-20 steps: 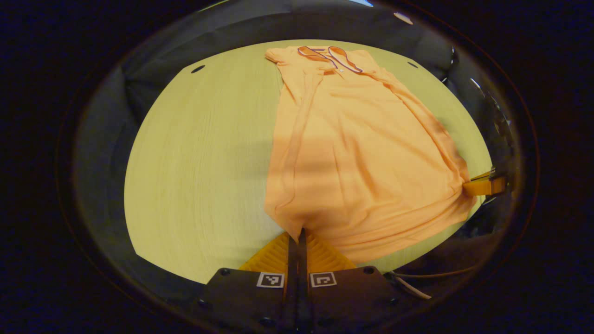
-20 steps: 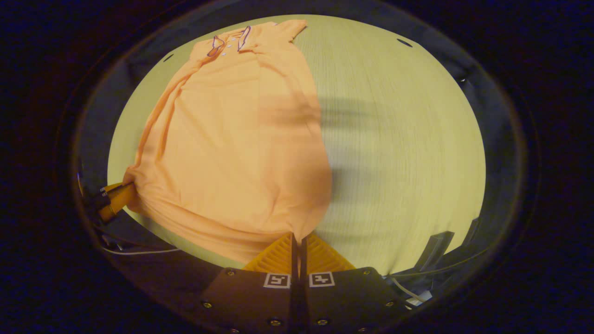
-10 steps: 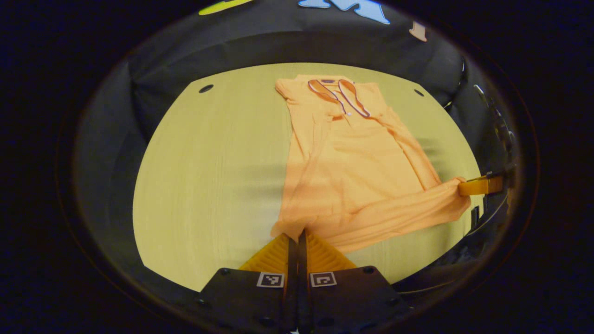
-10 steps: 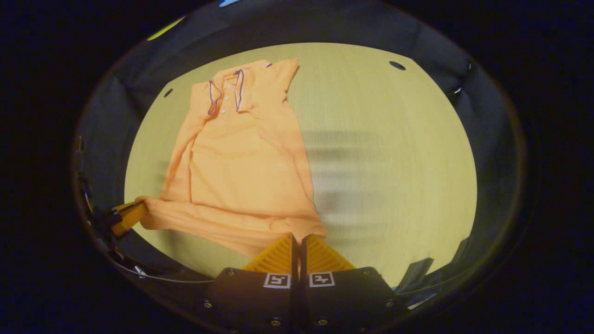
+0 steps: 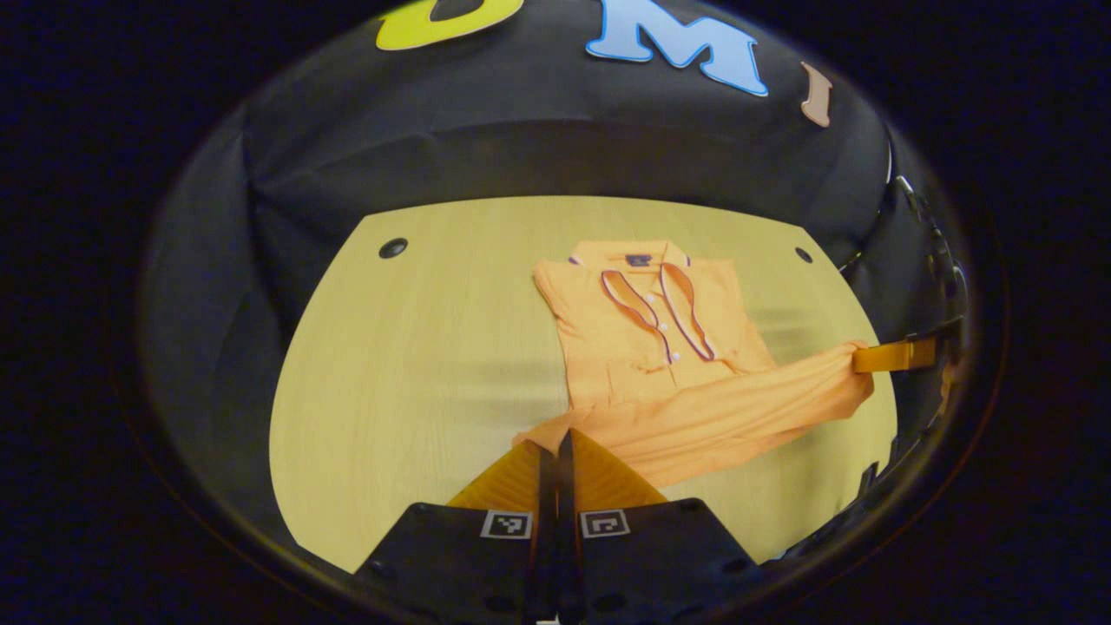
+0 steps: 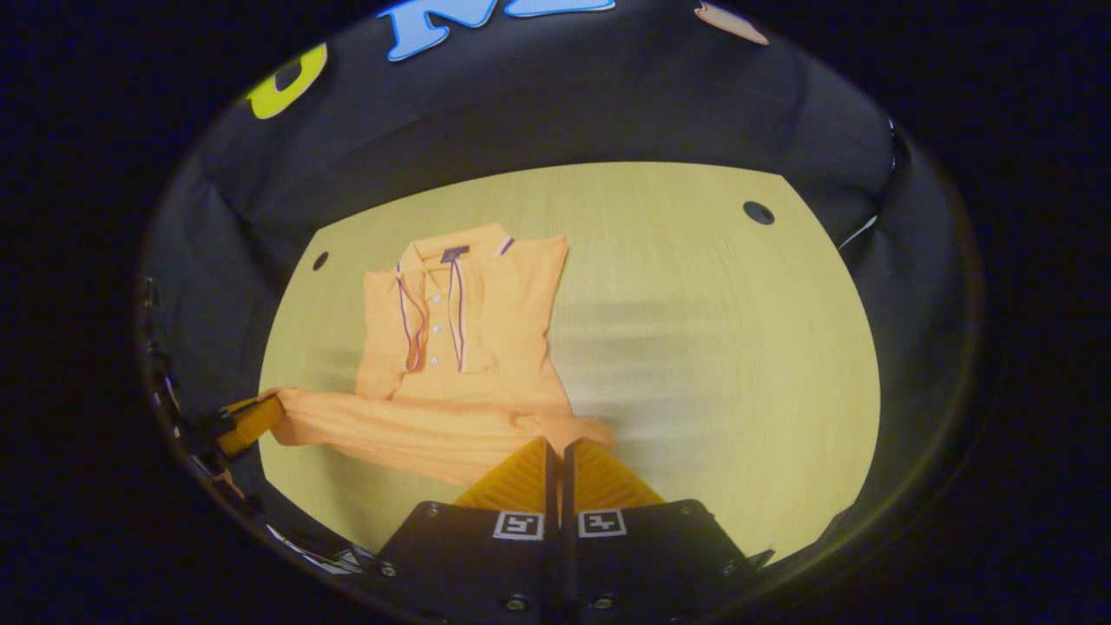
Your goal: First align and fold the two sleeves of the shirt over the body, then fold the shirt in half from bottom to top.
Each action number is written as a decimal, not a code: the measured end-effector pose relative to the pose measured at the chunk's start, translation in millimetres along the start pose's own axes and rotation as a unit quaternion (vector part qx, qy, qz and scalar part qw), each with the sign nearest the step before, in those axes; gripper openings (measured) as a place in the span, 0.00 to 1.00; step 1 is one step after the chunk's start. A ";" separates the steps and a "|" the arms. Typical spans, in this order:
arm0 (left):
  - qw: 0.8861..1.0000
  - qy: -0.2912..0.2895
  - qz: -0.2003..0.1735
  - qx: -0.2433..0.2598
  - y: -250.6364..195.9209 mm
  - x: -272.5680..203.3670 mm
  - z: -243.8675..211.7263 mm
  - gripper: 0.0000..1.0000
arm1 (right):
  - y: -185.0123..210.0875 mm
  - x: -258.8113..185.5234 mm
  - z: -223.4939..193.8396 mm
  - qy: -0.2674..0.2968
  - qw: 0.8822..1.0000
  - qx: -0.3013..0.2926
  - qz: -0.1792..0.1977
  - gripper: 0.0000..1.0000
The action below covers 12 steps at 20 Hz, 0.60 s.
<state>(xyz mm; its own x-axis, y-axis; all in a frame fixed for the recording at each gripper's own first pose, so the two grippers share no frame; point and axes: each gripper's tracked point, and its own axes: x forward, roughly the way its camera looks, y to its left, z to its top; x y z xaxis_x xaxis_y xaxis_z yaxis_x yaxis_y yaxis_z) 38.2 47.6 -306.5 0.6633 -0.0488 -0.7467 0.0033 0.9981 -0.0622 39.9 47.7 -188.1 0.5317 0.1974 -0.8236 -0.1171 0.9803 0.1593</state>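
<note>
Left hand-held gripper (image 5: 555, 443) clamped on hem corner of orange polo shirt (image 5: 660, 347). Right hand-held gripper (image 6: 557, 451) clamped on opposite hem corner. Hem raised above wooden tabletop (image 5: 417, 347), stretched between both; collar end lay flat on tabletop, sleeves folded in.

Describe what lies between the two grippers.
In the left gripper view, the orange polo shirt's raised bottom hem stretches from the left gripper to the right gripper, above the wooden table.
</note>
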 end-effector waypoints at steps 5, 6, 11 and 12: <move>0.999 -0.033 0.002 -0.005 11.4 36.0 68.1 0.06 | 3.6 26.8 71.5 -0.043 0.999 0.017 0.007 0.00; 0.999 -0.040 0.003 -0.004 12.9 46.2 80.9 0.06 | 3.6 35.9 83.2 -0.050 0.999 0.020 0.008 0.00; 0.998 -0.066 0.007 0.002 18.2 108.8 133.1 0.06 | 1.5 85.0 132.7 -0.074 0.996 0.038 0.014 0.00; 0.998 -0.069 0.007 0.005 18.8 123.2 138.6 0.06 | 0.4 96.7 139.3 -0.078 0.996 0.042 0.015 0.00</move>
<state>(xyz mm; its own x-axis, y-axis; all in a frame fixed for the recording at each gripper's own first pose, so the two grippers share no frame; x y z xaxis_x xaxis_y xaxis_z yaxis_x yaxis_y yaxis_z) 223.7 65.8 -307.9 0.7597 -0.0290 -0.6496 -0.0003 0.9990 -0.0450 208.2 68.8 -191.9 0.6544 0.2186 -0.7239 -0.0666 0.9702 0.2328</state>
